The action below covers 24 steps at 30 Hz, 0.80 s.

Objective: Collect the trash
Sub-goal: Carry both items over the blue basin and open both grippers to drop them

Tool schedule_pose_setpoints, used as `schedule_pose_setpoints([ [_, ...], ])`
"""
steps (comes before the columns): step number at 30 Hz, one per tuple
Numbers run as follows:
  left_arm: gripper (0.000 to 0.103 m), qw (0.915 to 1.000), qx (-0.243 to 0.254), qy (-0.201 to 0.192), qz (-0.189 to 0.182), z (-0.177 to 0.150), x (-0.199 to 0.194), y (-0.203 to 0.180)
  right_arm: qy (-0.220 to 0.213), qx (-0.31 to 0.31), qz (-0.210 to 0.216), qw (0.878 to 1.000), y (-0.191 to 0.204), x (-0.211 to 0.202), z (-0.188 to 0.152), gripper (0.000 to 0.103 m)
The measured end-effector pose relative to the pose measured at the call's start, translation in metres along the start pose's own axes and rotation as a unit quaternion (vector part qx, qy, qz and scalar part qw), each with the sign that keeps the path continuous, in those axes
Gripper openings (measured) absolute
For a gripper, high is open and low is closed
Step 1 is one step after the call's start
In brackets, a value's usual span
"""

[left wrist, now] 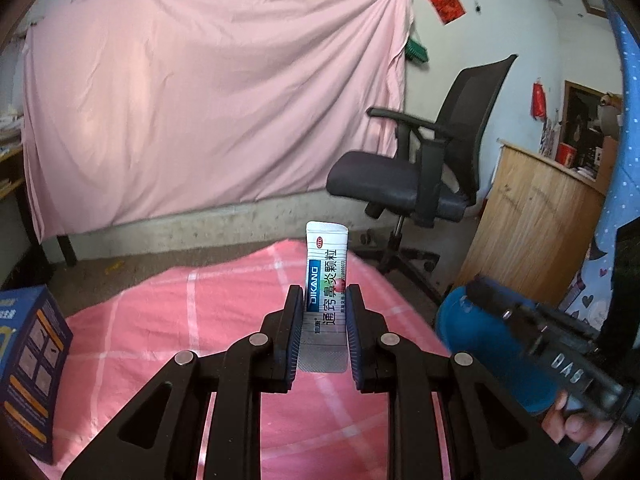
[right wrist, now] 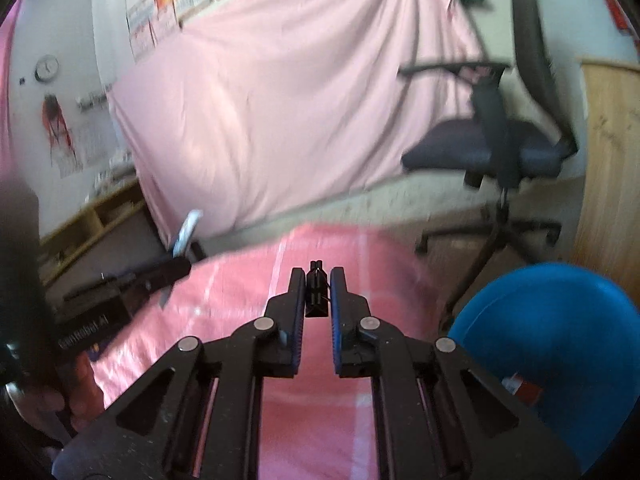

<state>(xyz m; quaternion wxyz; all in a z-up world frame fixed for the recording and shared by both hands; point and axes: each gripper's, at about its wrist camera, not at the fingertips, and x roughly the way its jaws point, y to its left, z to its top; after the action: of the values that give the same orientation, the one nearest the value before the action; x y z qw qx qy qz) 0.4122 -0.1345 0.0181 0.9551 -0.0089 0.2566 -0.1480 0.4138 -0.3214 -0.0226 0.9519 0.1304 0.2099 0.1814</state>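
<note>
My left gripper (left wrist: pixel 323 300) is shut on a white medicine sachet (left wrist: pixel 325 276) with blue and green print, held upright above the pink checked tablecloth (left wrist: pixel 160 320). The sachet also shows in the right wrist view (right wrist: pixel 185 236), in the left gripper at the left. My right gripper (right wrist: pixel 317 286) is shut on a small black binder clip (right wrist: pixel 317 296) above the cloth. A blue trash bin (right wrist: pixel 560 344) stands at the lower right with a red and white scrap (right wrist: pixel 520 386) inside; it also shows in the left wrist view (left wrist: pixel 492 344), behind the right gripper's body.
A blue box (left wrist: pixel 28 368) stands on the cloth at the left edge. A black office chair (left wrist: pixel 424 176) stands beyond the table to the right, next to a wooden cabinet (left wrist: pixel 532 220). A pink sheet (left wrist: pixel 208 96) hangs behind.
</note>
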Motion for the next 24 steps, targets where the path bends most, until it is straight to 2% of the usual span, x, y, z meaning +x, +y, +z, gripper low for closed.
schedule_pose_setpoints([
  [7, 0.017, 0.998, 0.029, -0.052, -0.018, 0.015, -0.023, -0.035, -0.114, 0.021, -0.022, 0.993, -0.019, -0.05, 0.017, 0.037],
  [12, 0.017, 0.9946, 0.055, -0.076, -0.044, 0.024, -0.031, -0.065, -0.162, 0.019, -0.061, 0.985, -0.032, -0.078, 0.022, 0.037],
  [17, 0.018, 0.9901, 0.085, -0.083, -0.075, 0.027, -0.026, -0.099, -0.178, 0.019, -0.095, 0.979, -0.049, -0.103, 0.022, 0.037],
  [24, 0.018, 0.9845, 0.115, -0.069, -0.114, 0.019, -0.003, -0.142, -0.161, 0.025, -0.141, 0.976, -0.081, -0.121, 0.015, 0.037],
])
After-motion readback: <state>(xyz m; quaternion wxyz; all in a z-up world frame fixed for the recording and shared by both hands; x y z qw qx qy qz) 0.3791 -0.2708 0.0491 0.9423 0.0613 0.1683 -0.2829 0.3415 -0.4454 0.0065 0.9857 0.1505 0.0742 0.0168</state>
